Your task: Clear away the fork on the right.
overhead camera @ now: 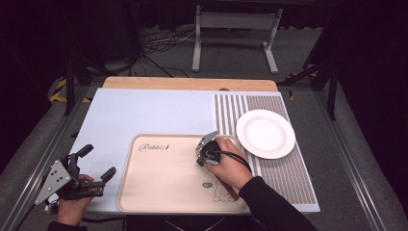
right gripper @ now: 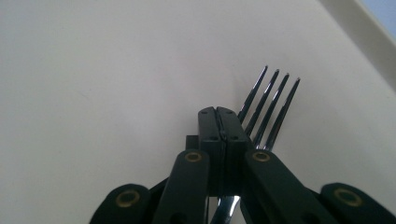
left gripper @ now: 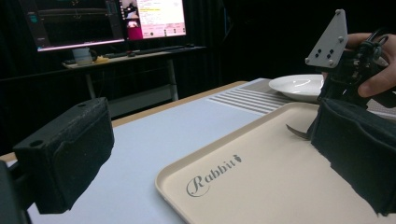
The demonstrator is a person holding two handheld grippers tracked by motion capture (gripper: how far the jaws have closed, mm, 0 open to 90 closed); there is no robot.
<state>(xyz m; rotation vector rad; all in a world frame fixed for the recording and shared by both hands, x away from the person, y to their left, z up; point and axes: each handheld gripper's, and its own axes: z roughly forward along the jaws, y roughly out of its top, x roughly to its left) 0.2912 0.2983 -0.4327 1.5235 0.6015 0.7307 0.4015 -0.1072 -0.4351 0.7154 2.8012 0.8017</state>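
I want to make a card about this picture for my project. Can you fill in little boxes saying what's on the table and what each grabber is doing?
Tray: beige tray on the table
Plate: white plate, empty, right of the tray
Right gripper: shut on a fork, over the tray
Left gripper: open, holding nothing, left of the tray

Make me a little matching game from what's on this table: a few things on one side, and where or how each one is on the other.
Things:
1. white plate
2. fork
3. beige tray
4. left gripper

Places or states:
A. jaws open, nothing between them, at the table's near left corner
B. lies on the striped mat, right of the tray
C. gripped by the shut right gripper, tines over the tray
D. lies on the pale blue mat, with a rabbit drawing

Pairs: 1-B, 2-C, 3-D, 4-A
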